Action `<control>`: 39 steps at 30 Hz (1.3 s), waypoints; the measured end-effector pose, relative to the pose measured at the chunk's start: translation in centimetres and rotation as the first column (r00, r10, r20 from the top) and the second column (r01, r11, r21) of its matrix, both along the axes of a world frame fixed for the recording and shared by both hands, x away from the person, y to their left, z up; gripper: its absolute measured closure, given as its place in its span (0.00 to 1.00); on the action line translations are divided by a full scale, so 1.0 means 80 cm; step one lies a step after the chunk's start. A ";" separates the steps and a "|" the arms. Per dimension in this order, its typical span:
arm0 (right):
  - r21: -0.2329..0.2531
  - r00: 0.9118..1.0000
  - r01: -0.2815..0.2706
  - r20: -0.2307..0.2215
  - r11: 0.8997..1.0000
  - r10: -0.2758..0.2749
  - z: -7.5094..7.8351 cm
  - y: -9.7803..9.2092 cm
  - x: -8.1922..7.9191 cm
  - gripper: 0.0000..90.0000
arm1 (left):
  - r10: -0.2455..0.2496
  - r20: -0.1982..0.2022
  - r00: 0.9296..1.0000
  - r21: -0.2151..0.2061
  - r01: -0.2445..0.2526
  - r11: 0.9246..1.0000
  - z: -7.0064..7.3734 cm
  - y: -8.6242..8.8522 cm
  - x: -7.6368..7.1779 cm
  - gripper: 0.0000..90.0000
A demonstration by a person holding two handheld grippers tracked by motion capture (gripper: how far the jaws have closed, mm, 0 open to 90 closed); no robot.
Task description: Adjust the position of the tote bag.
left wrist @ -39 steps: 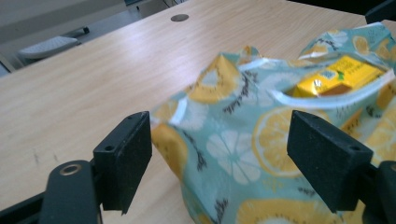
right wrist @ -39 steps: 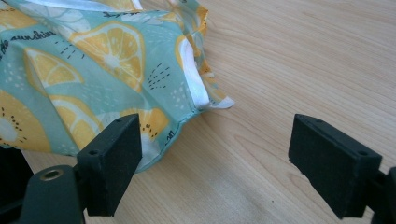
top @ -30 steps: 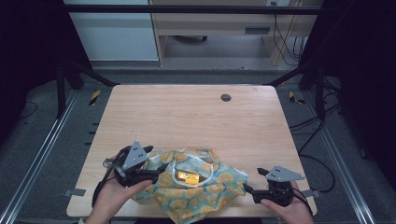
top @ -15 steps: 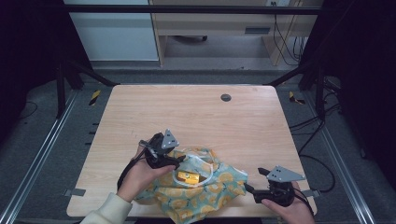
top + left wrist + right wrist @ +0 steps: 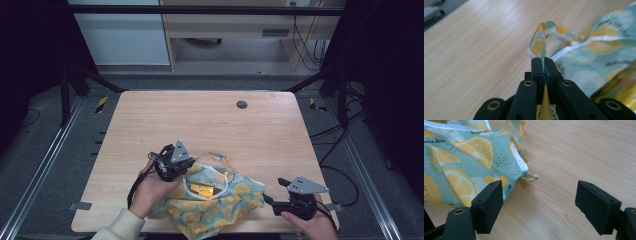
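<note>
One wooden table (image 5: 210,120) carries one fabric bag (image 5: 220,200), which lies at the near edge, a little right of the middle between the two hands. The bag is soft and crumpled, pale teal with a print of yellow lemon slices, a white binding along its seams and a yellow lining, and in the high view something small and yellow-orange (image 5: 202,189) shows in its open top. There are two grippers. The left gripper (image 5: 543,65) has its jaws pressed together on a folded strip of the bag's fabric at the bag's far left side. The right gripper (image 5: 541,202) rests near the right corner of the bag with its jaws spread wide, one jaw just beside the cloth. One small dark round insert (image 5: 242,104) sits in the table top far from the bag.
</note>
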State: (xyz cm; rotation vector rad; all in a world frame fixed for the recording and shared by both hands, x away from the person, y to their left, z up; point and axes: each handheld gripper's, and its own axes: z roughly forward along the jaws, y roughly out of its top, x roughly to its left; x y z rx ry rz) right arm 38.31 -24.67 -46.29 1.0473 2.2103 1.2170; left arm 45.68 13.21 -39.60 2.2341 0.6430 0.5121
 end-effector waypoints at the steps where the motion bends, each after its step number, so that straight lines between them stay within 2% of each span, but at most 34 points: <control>1: 0.004 1.000 0.003 0.006 1.000 -0.003 0.001 0.000 0.000 0.26 | -0.008 0.009 1.000 -0.019 0.009 1.000 0.005 0.001 -0.004 0.99; 4: 0.003 0.999 0.016 0.030 1.000 -0.016 0.007 -0.001 0.001 0.28 | -0.045 0.030 0.999 -0.057 0.047 0.997 0.019 0.000 -0.021 0.99; 8: 0.014 0.998 0.017 0.060 1.000 -0.018 0.022 0.002 0.004 0.35 | -0.086 0.053 0.995 -0.071 0.089 0.993 0.031 0.000 -0.044 0.99; 13: 0.013 0.994 -0.044 0.096 0.999 0.043 0.057 0.024 0.015 0.39 | -0.096 0.064 0.993 -0.091 0.102 0.991 0.038 0.001 -0.055 0.99; 16: -0.015 0.989 -0.091 0.112 0.996 0.092 0.075 0.048 0.030 0.40 | -0.097 0.063 0.993 -0.099 0.103 0.990 0.039 0.002 -0.054 1.00; 18: -0.032 0.986 -0.119 0.111 0.992 0.121 0.081 0.065 0.041 0.41 | -0.095 0.066 0.993 -0.112 0.102 0.988 0.042 0.001 -0.053 1.00; 20: -0.049 0.984 -0.138 0.103 0.989 0.142 0.081 0.078 0.053 0.42 | -0.097 0.070 0.993 -0.114 0.104 0.988 0.044 0.001 -0.053 1.00; 26: -0.047 0.986 -0.162 0.040 0.986 0.164 0.063 0.104 0.086 0.43 | -0.112 0.080 0.991 -0.126 0.121 0.985 0.052 0.000 -0.057 1.00; 32: -0.053 0.979 -0.206 -0.003 0.977 0.206 0.047 0.133 0.116 0.40 | -0.126 0.088 0.988 -0.145 0.138 0.980 0.059 -0.002 -0.060 1.00; 34: -0.072 0.977 -0.213 -0.016 0.974 0.212 0.040 0.142 0.126 0.40 | -0.132 0.088 0.987 -0.152 0.144 0.978 0.061 -0.002 -0.062 1.00; 37: -0.074 0.974 -0.225 -0.023 0.972 0.224 0.034 0.150 0.140 0.48 | -0.139 0.085 0.987 -0.165 0.151 0.975 0.064 -0.001 -0.064 1.00; 39: -0.077 0.970 -0.242 -0.023 0.967 0.241 0.032 0.153 0.145 0.61 | -0.141 0.088 0.986 -0.165 0.154 0.974 0.065 0.000 -0.066 1.00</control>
